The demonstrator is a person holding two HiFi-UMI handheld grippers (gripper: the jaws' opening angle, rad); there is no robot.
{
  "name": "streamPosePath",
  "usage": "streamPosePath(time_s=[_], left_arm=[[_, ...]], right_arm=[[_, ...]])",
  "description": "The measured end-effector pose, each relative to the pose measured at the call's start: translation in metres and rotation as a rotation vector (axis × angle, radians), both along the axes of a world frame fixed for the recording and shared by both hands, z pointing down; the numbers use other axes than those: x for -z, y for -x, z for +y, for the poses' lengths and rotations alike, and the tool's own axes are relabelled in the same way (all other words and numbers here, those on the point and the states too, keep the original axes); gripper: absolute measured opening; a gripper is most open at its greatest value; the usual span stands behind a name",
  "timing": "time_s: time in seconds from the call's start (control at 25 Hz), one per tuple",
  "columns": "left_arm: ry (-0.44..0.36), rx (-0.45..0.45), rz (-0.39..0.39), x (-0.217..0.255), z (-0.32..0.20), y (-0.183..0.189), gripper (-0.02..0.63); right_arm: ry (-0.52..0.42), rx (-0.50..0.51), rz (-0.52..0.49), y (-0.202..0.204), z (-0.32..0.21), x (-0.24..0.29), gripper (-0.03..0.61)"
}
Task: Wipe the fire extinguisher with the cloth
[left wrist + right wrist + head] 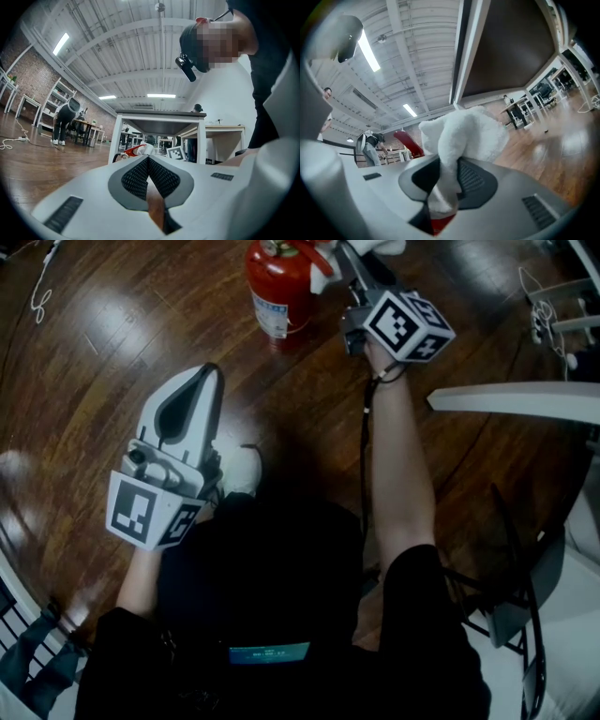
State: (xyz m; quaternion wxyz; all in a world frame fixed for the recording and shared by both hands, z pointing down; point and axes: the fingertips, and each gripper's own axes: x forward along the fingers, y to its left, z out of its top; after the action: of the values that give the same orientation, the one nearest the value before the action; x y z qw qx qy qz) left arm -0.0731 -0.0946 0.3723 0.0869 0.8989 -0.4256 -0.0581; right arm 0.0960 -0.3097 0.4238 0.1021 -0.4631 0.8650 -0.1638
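A red fire extinguisher (279, 282) stands upright on the wooden floor at the top of the head view. My right gripper (349, 257) is just right of its top, shut on a white cloth (382, 247). In the right gripper view the fluffy cloth (464, 136) bulges out of the jaws, and the red extinguisher (407, 143) shows behind it on the left. My left gripper (208, 373) hovers lower left, well short of the extinguisher, shut with nothing in it. From the left gripper view, a bit of the extinguisher (133, 151) shows past the closed pads (161, 176).
A white table edge (516, 399) juts in at the right, with chair legs (511, 596) below it. A white-framed table (161, 115) stands beyond the extinguisher. A cable (42, 282) lies at the far left. My white shoe (239, 470) is beside the left gripper. Someone bends over far off (63, 122).
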Motion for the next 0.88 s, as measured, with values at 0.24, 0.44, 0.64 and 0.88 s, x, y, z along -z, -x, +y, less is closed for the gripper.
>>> streamPosePath(time_s=[0.24, 0.44, 0.64, 0.88], left_arm=[[0.006, -0.001, -0.004, -0.003, -0.003, 0.002, 0.000], [0.011, -0.003, -0.006, -0.005, -0.005, 0.005, 0.000], [0.012, -0.009, -0.006, -0.006, -0.008, 0.005, 0.000], [0.010, -0.017, 0.007, -0.005, -0.009, 0.005, 0.000]], right_arm=[[0.121, -0.096, -0.025, -0.009, -0.021, -0.058, 0.117], [0.244, -0.129, 0.059, -0.012, -0.031, -0.119, 0.117], [0.400, -0.154, 0.123, -0.012, -0.022, -0.195, 0.115], [0.514, -0.142, 0.123, -0.012, -0.008, -0.247, 0.115]])
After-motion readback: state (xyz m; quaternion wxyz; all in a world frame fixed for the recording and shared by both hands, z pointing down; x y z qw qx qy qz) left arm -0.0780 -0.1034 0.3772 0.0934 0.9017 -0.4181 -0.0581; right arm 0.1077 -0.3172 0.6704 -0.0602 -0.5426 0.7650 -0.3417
